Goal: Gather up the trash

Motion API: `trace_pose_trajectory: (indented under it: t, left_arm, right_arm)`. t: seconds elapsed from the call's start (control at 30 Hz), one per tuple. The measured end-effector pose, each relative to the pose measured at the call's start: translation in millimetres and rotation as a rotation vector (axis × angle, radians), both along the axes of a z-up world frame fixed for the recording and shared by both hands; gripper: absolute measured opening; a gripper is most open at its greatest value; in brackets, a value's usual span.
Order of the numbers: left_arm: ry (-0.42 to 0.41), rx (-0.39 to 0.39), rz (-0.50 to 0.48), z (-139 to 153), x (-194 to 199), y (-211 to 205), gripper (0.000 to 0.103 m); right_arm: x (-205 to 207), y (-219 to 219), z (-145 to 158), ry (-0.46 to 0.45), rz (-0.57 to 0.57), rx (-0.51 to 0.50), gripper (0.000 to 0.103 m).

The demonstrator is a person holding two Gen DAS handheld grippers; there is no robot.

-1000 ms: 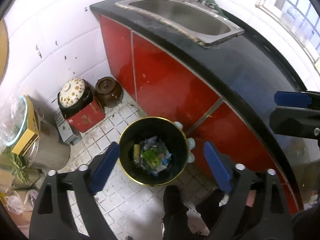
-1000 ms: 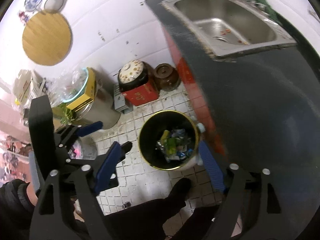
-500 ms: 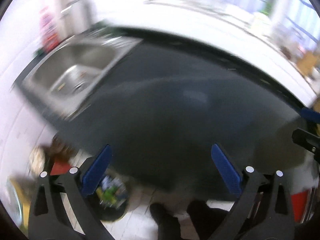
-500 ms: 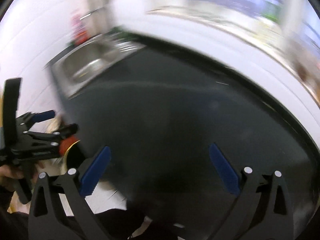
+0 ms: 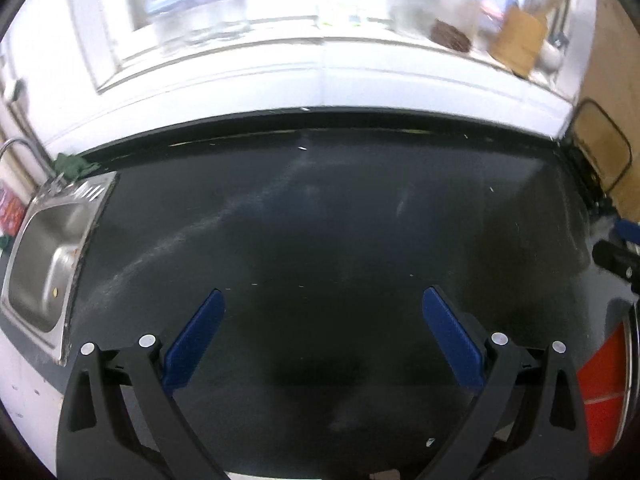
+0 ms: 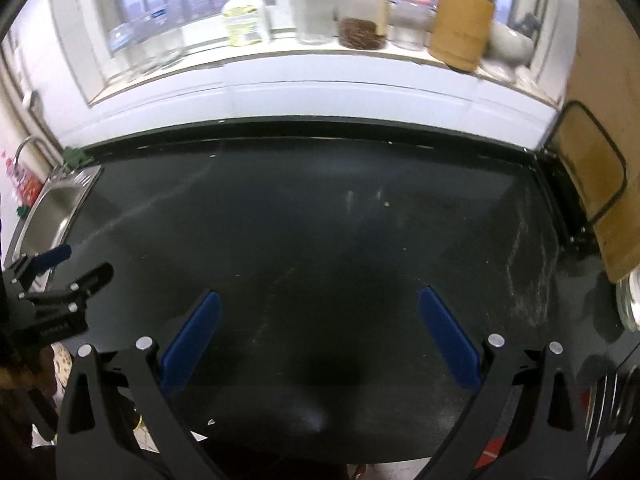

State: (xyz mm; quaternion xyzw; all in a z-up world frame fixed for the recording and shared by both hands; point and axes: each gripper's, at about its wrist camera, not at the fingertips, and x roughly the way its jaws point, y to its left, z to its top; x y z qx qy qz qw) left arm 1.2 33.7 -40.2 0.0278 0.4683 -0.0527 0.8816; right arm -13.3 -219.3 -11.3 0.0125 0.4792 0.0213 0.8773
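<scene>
Both tools are over the black bench (image 5: pixel 320 220) now, pointing steeply down at its dark top. My left gripper (image 5: pixel 322 334) has its blue pads (image 5: pixel 194 340) spread wide apart with nothing between them, only bare bench surface under the gap. My right gripper (image 6: pixel 318 334) reads the same: blue pads (image 6: pixel 448 340) far apart, nothing in the gap, nothing held. From the right wrist view I can see the left gripper off at the left edge, hanging over the bench's left end near the steel sink (image 6: pixel 44 220). In the left wrist view the sink (image 5: pixel 44 252) sits sunk into the left end of the bench, a curved tap (image 5: pixel 24 152) at its back corner and a green cloth (image 5: pixel 74 164) lying at the bench's back edge beside it. Along the back, above the white tiled upstand, the window sill (image 6: pixel 320 56) carries a green-capped bottle (image 6: pixel 242 16), a glass jar with dark brown contents (image 6: pixel 362 8), a wooden utensil holder (image 6: pixel 460 32) and a white bowl-like thing, too blurred to name. At the right end of the bench a wooden board in a black wire frame (image 6: pixel 588 172) leans upright against the side wall. As for trash, I see only tiny pale specks (image 6: pixel 386 203) scattered on the bench top, one near the middle toward the back edge, too small to identify. The left view is blurred.
</scene>
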Motion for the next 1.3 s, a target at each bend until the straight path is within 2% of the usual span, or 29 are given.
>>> trace_pose_trajectory:
  t: [0.27,1.3]
  left_arm:
    - [0.033,0.032,-0.041,-8.1,15.6,-21.9,0.096]
    - [0.037,0.028,-0.038,-8.2,20.3,-19.7,0.096]
  right_arm:
    - [10.3,-0.9,-0.7,0.01,0.0,0.024,0.096]
    - [21.1,2.7,0.9,0.013,0.019,0.03,0.096]
